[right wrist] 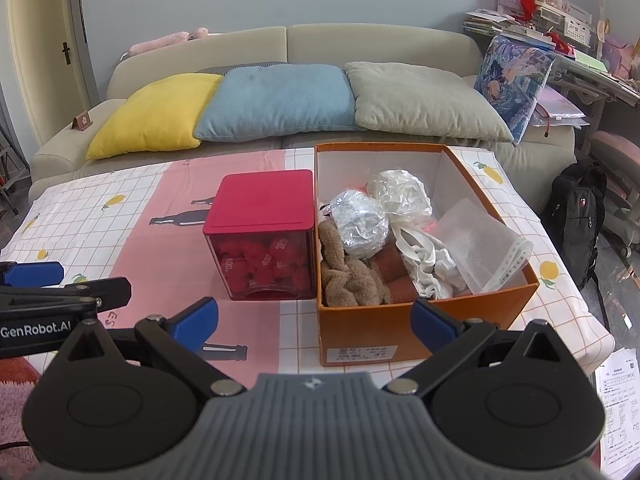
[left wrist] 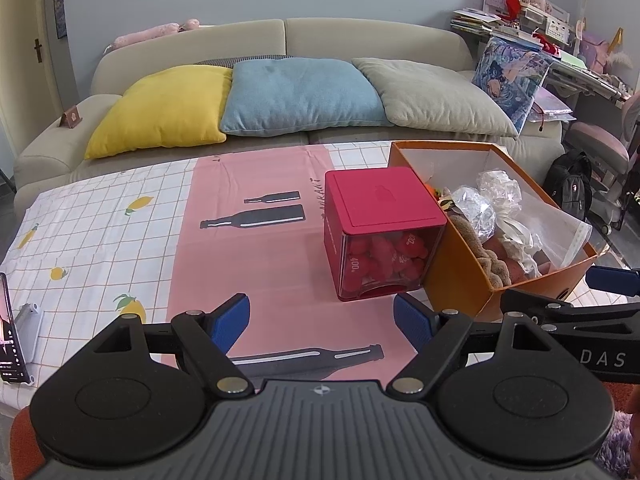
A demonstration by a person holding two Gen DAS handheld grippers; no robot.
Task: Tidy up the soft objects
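An orange cardboard box [right wrist: 360,332] stands on the table and holds soft things: a brown plush toy [right wrist: 348,272], crumpled clear plastic bags [right wrist: 360,220], white cloth [right wrist: 424,264] and a mesh bag [right wrist: 480,244]. The box also shows in the left wrist view [left wrist: 452,272]. A red cube container [right wrist: 264,204] with red soft pieces inside stands against the box's left side; it also shows in the left wrist view [left wrist: 380,204]. My left gripper [left wrist: 322,320] is open and empty, in front of the cube. My right gripper [right wrist: 316,318] is open and empty, in front of the box.
A tablecloth with pink band and bottle prints [left wrist: 256,264] covers the table. A phone on a stand [left wrist: 12,344] is at the table's left edge. A sofa with yellow [right wrist: 156,116], blue and grey cushions stands behind. A black backpack [right wrist: 576,216] is on the floor at right.
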